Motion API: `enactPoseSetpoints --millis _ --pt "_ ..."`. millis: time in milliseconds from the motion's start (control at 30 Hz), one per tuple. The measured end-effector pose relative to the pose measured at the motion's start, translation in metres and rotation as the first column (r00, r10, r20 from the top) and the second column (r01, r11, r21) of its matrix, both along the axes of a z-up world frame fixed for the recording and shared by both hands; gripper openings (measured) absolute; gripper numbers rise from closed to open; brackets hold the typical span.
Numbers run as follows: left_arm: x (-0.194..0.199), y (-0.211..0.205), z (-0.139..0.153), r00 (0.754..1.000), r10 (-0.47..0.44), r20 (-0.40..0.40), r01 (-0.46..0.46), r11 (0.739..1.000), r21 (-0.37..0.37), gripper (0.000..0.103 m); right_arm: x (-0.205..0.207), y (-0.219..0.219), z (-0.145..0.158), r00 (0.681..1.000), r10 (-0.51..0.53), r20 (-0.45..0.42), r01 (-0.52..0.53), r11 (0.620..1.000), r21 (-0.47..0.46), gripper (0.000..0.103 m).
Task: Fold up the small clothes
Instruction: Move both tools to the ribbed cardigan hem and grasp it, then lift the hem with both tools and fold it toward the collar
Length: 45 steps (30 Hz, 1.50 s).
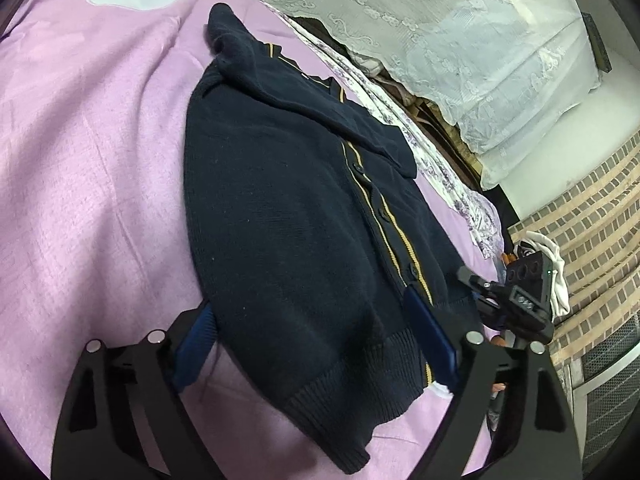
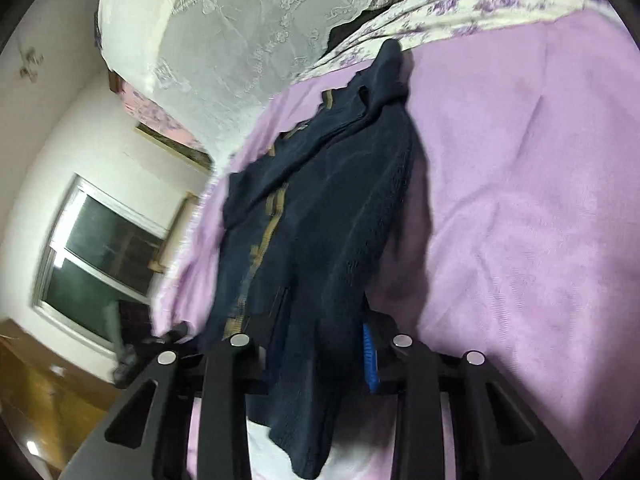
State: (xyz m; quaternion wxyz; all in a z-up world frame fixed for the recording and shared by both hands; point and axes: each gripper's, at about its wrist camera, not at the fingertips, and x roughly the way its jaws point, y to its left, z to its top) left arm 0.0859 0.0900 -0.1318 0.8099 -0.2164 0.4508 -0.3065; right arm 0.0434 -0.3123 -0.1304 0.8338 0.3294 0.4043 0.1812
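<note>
left claw (image 1: 316,344) astride unlabelled cardigan (image 1: 288,216)

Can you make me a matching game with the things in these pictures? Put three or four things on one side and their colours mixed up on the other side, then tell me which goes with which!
Things:
1. cardigan
2. bed sheet
3. lace curtain
4. stripe down the button edge

Colours:
A. white
B. mustard yellow
C. dark navy
D. lilac purple

Pairs: 1-C, 2-D, 3-A, 4-B
</note>
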Motion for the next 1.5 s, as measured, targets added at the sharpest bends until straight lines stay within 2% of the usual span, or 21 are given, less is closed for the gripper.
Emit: enactPoseSetpoints --millis 100,267,300,333,400,433,533,700,767,800,833,900,967,1000,1033,1100,1167,1233,1300,1400,1500 --pt "0.0 0.0 0.0 1.0 -0.004 -0.001 0.004 1.0 0.005 0.086 0.003 0.001 -0.003 1.0 -0.007 -0.012 0.007 1.0 -0.015 0.032" --pt "-0.001 -0.012 0.001 1.0 -0.001 0.021 -0.001 0.997 0.072 0.088 -0.001 0.013 -0.001 1.0 0.02 0.008 -0.02 0.998 -0.064 0.034" --pt "-0.004 -0.011 0.002 0.999 0.003 0.032 -0.006 0.997 0.072 0.085 -0.003 0.015 0.001 1.0 0.02 0.018 -0.019 0.997 -0.075 0.033" --pt "-0.005 -0.009 0.003 0.999 0.01 0.038 -0.013 0.997 0.071 0.076 -0.005 0.016 0.003 0.999 0.018 0.029 -0.016 0.997 -0.079 0.032" --pt "-0.006 -0.002 0.002 0.999 0.03 0.035 -0.032 0.998 0.055 0.066 -0.006 0.015 0.005 0.999 0.017 0.041 -0.014 0.997 -0.073 0.021" --pt "-0.005 0.004 0.001 0.999 0.043 0.026 -0.044 0.998 0.033 0.061 -0.007 0.014 0.006 0.999 0.021 0.043 -0.017 0.997 -0.07 0.02" --pt "-0.003 0.009 -0.002 0.999 0.052 0.009 -0.052 0.999 0.016 0.058 -0.006 0.016 0.002 0.999 0.026 0.023 -0.024 0.996 -0.086 0.021" --pt "-0.007 0.005 -0.002 0.999 0.046 0.015 -0.047 0.998 0.045 0.059 -0.007 0.019 0.001 0.999 0.022 0.024 -0.019 0.994 -0.11 0.02" --pt "-0.013 0.009 0.003 0.997 0.066 0.042 -0.067 0.997 0.033 0.039 -0.009 0.02 0.005 0.999 0.018 0.045 -0.012 0.993 -0.121 0.017" --pt "-0.016 0.013 0.006 0.996 0.06 0.059 -0.06 0.998 -0.002 0.014 -0.012 0.02 0.008 0.998 0.017 0.059 -0.009 0.993 -0.121 0.017" --pt "-0.018 0.016 0.007 0.997 0.041 0.062 -0.038 0.998 -0.045 0.008 -0.012 0.02 0.009 0.998 0.017 0.066 -0.009 0.993 -0.118 0.017" --pt "-0.017 0.015 0.005 0.997 0.047 0.056 -0.046 0.999 -0.025 0.008 -0.01 0.019 0.006 0.998 0.021 0.051 -0.015 0.994 -0.11 0.017" --pt "-0.008 0.007 -0.008 0.999 0.044 -0.017 -0.044 0.999 0.01 0.01 -0.007 0.018 0.002 0.999 0.022 0.031 -0.018 0.995 -0.101 0.017" --pt "-0.004 0.007 -0.013 0.998 0.043 -0.05 -0.043 0.999 0.005 0.015 -0.006 0.018 0.001 0.999 0.026 0.023 -0.023 0.996 -0.091 0.019" --pt "-0.002 0.01 -0.016 0.997 0.036 -0.075 -0.039 0.999 -0.033 0.021 -0.005 0.017 0.0 1.0 0.024 0.02 -0.022 0.996 -0.087 0.019" --pt "0.0 0.01 -0.019 0.996 0.021 -0.09 -0.029 0.996 -0.081 0.031 -0.004 0.018 -0.002 1.0 0.021 0.013 -0.019 0.996 -0.085 0.02" --pt "0.001 0.008 -0.018 0.996 0.02 -0.082 -0.025 0.998 -0.064 0.031 -0.002 0.019 -0.003 1.0 0.012 0.01 -0.011 0.995 -0.097 0.019" --pt "-0.003 0.001 -0.012 0.999 0.02 -0.036 -0.02 1.0 -0.009 0.023 -0.004 0.021 -0.002 1.0 0.013 0.019 -0.011 0.994 -0.11 0.018" --pt "-0.007 -0.001 -0.007 1.0 0.025 0.007 -0.025 1.0 0.018 0.006 -0.008 0.022 0.003 0.999 -0.001 0.046 0.007 0.991 -0.136 0.013" --pt "-0.012 0.004 0.003 0.996 0.053 0.065 -0.054 0.998 0.015 0.004 -0.017 0.022 0.018 0.994 -0.013 0.109 0.031 0.987 -0.16 0.011" --pt "-0.021 0.009 0.019 0.989 0.069 0.131 -0.072 0.997 0.018 0.004 -0.026 0.018 0.028 0.989 -0.024 0.144 0.043 0.99 -0.133 0.008"
